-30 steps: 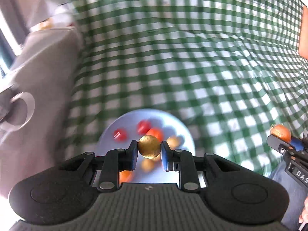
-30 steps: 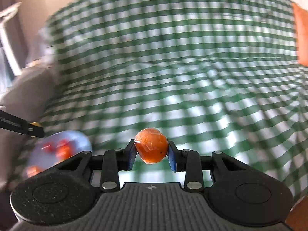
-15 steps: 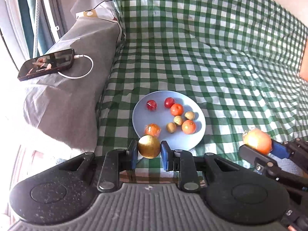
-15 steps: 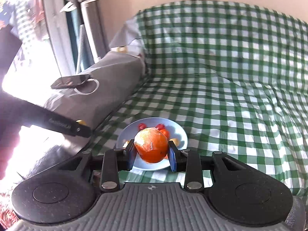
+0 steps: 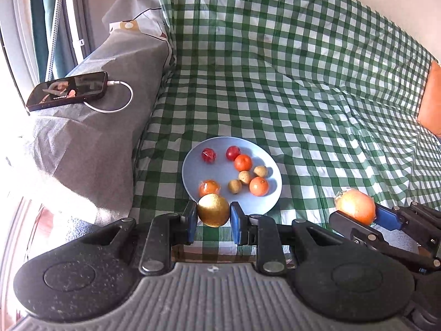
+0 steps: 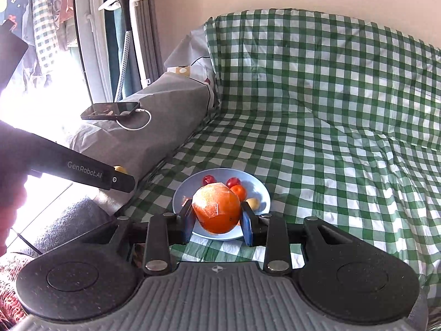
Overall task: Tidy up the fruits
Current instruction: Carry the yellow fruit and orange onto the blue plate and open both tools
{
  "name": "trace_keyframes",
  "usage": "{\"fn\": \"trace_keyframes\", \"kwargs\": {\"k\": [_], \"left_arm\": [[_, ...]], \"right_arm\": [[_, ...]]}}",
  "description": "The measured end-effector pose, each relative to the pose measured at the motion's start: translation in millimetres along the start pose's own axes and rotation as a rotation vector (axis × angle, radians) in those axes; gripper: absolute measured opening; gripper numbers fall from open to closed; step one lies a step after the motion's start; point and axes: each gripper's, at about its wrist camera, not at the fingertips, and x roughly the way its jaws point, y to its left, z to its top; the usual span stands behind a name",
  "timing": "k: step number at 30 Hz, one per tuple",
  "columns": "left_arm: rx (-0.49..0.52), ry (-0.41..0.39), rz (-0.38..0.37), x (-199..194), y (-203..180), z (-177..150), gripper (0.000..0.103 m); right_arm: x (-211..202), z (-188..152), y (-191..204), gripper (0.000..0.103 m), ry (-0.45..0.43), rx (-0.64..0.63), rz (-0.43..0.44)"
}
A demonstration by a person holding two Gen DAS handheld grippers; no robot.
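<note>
We see the left tool (image 5: pixel 213 215) clamped on a golden-brown round fruit (image 5: pixel 213 214), its two blue pads pressing the fruit's sides. The fruit hangs just over the near edge of a pale blue plate (image 5: pixel 220 169) that lies on a green-and-white checked cover (image 5: pixel 303 96) spread over what looks like a sofa or bed; we cannot tell which.

The right tool (image 6: pixel 216 216) grips a larger orange fruit in clear wrap (image 6: pixel 216 208), also between blue pads. From the left wrist view this same fruit (image 5: pixel 355 205) sits to the right of the plate, off its rim, with the right tool (image 5: pixel 358 212) reaching in from the right edge.

On the plate we count two small red fruits (image 5: pixel 208 154) at the far side, an orange one (image 5: pixel 243 162) just beside the right-hand red one, three small tan fruits (image 5: pixel 244 177) in a loose row, another orange one (image 5: pixel 259 186) to their right, and a wrapped orange fruit (image 5: pixel 209 188) at the near left, just behind the golden-brown one.

To the left, a grey-covered armrest (image 5: pixel 96 138) carries a dark phone (image 5: pixel 67 91) with a white cable (image 5: pixel 121 102) plugged in. In the right wrist view the left tool's black finger (image 6: pixel 91 175) crosses the left side, with a little yellow showing at its tip.
</note>
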Motion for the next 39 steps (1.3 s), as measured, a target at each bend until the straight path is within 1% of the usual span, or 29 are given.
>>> {"fn": "trace_keyframes", "kwargs": {"k": [8, 14, 19, 24, 29, 39], "left_arm": [[-0.02, 0.021, -0.011, 11, 9, 4, 0.028], [-0.051, 0.027, -0.015, 17, 22, 12, 0.028], [-0.059, 0.045, 0.003, 30, 31, 22, 0.028], [-0.057, 0.071, -0.001, 54, 31, 38, 0.028], [-0.05, 0.103, -0.036, 88, 23, 57, 0.028], [-0.006, 0.165, -0.03, 155, 13, 79, 0.028]], "right_arm": [[12, 0, 1, 0.036, 0.031, -0.012, -0.006], [25, 3, 2, 0.036, 0.058, -0.03, -0.006], [40, 5, 0, 0.036, 0.078, -0.028, -0.009], [63, 8, -7, 0.036, 0.107, -0.004, -0.017], [95, 12, -17, 0.036, 0.133, 0.027, -0.03], [156, 20, -32, 0.036, 0.172, 0.035, -0.035]]}}
